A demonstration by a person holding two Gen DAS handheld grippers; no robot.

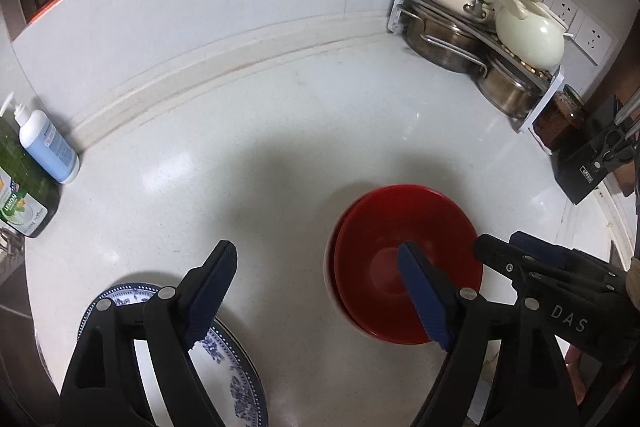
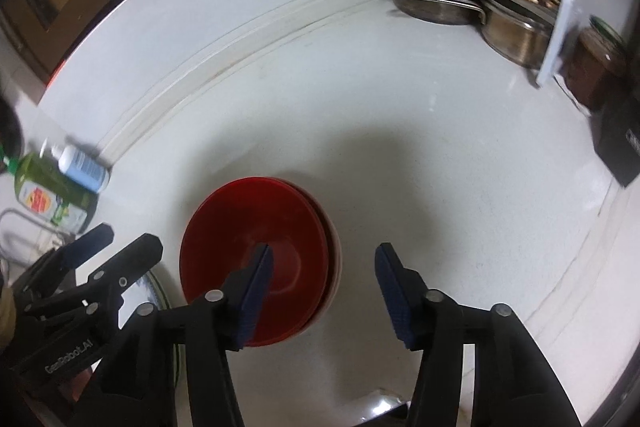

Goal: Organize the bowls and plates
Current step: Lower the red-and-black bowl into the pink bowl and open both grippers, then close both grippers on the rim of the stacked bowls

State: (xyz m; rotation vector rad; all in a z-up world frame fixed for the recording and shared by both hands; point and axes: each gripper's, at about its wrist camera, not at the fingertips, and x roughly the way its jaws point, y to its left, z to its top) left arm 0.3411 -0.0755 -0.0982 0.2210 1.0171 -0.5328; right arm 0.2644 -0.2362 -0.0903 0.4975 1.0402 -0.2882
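Nested bowls (image 1: 404, 263) sit right of the plate (image 1: 236, 359); pot rack (image 1: 480, 39) behind, far right corner

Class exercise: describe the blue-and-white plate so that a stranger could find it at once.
Start at the white countertop and find the stacked red bowls near its front. The plate lies flat to their left, under the left gripper. Unlike the plain bowls, it has a blue floral pattern and dotted rim.

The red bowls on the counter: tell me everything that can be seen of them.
The red bowls are at least two glossy bowls, plastic by their look, nested upright and slightly off-centre, with a pale outer rim showing along one side. They seem empty and sit on the white countertop, apart from the blue-patterned plate. Both the left gripper and the right gripper are open; neither clearly touches them.
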